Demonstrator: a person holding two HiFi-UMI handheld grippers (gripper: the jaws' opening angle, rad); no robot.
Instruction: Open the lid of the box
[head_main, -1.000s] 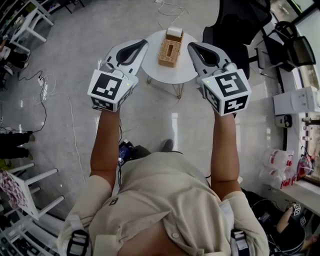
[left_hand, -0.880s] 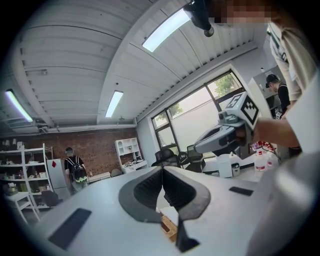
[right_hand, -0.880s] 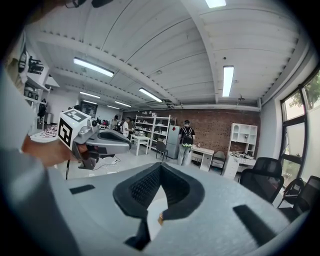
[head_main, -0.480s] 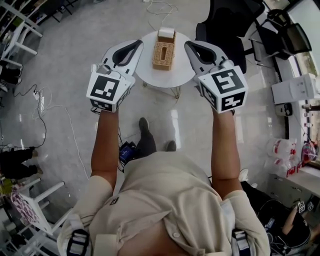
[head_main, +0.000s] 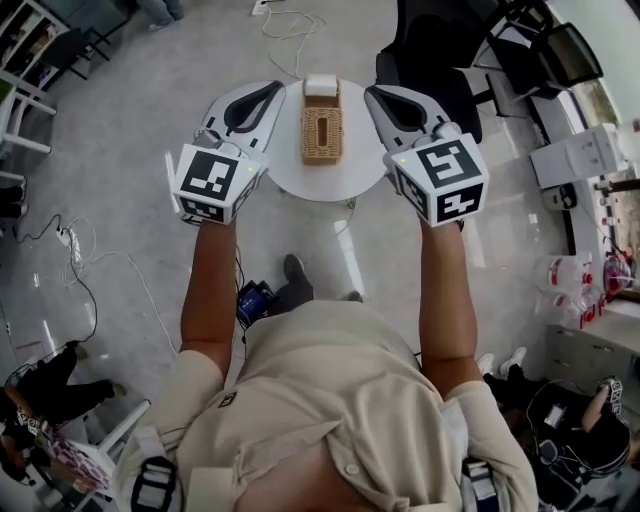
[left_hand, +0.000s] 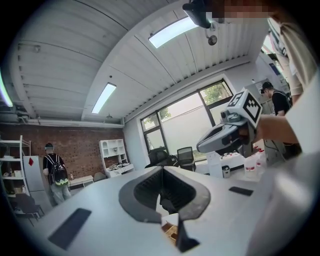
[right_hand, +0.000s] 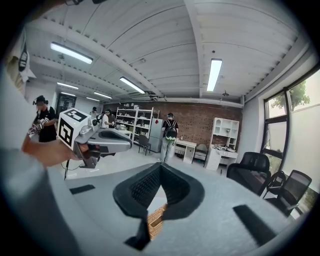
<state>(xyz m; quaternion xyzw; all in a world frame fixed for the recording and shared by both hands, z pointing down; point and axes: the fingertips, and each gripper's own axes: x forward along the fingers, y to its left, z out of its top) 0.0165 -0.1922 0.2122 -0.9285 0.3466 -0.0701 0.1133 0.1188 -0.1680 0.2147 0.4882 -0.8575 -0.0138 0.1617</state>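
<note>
**Box sits between two shut grippers, lid not yet touched**

The woven box (head_main: 322, 135) rests on the round white table (head_main: 300, 185), its long axis running straight away from the person, with a small white block (head_main: 321, 86) at its far end. The left gripper (head_main: 270, 92) and right gripper (head_main: 378, 97) flank it, one on each side, both held above it. Each has its jaws pressed together on nothing. Neither looks plainly nearer, so either could likely drop inward onto the lid.
</note>
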